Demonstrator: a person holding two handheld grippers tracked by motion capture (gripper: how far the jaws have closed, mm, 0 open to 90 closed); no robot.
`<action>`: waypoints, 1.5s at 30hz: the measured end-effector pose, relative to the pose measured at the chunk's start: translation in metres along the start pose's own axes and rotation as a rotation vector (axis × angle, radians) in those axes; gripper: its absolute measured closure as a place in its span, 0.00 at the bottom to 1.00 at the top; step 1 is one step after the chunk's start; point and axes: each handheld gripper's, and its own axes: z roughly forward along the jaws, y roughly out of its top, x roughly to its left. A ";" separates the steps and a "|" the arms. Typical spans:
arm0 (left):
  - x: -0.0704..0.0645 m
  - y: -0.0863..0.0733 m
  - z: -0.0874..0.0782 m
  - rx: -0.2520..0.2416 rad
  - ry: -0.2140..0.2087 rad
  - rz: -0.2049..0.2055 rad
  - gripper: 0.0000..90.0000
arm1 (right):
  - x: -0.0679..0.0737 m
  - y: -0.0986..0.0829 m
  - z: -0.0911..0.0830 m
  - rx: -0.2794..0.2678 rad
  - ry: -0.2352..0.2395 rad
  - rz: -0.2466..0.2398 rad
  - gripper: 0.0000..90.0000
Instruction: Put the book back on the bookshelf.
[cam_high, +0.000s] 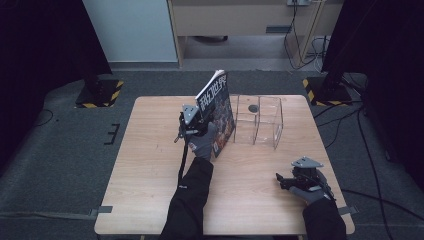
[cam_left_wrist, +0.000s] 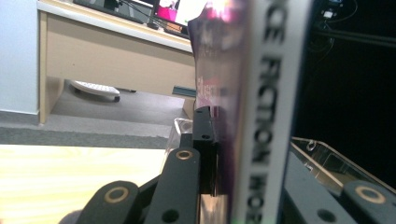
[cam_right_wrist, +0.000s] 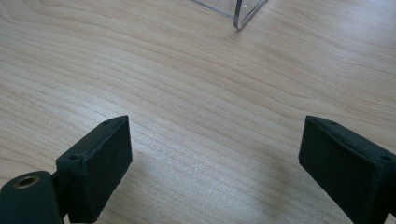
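A magazine (cam_high: 217, 107) with a dark illustrated cover and white characters stands tilted on its edge at the table's middle, just left of a clear acrylic rack (cam_high: 260, 120). My left gripper (cam_high: 192, 122) is shut on the magazine's near edge. In the left gripper view the magazine's white spine (cam_left_wrist: 268, 116) rises between the jaws, and the clear rack (cam_left_wrist: 327, 158) lies behind to the right. My right gripper (cam_high: 281, 180) rests low at the table's front right, open with nothing in it. Its view shows the jaws wide apart (cam_right_wrist: 215, 154) over bare wood, the rack's corner (cam_right_wrist: 243, 11) beyond.
The wooden table (cam_high: 150, 165) stands on grey carpet. Two black stand bases with yellow-black stripes (cam_high: 100, 92) (cam_high: 325, 90) flank its far corners, with cables (cam_high: 350, 120) trailing on the right. A desk (cam_left_wrist: 116, 56) with a keyboard (cam_left_wrist: 95, 88) under it stands behind.
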 end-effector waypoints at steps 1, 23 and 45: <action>0.001 -0.001 -0.002 0.002 -0.001 -0.002 0.90 | 0.000 0.000 0.000 -0.001 -0.001 -0.004 0.11; 0.005 0.000 -0.044 0.005 -0.037 0.003 0.59 | 0.002 0.001 0.000 -0.002 -0.005 -0.007 0.10; 0.027 0.036 -0.095 0.146 -0.035 0.180 0.37 | -0.001 0.004 -0.008 -0.038 -0.003 0.031 0.10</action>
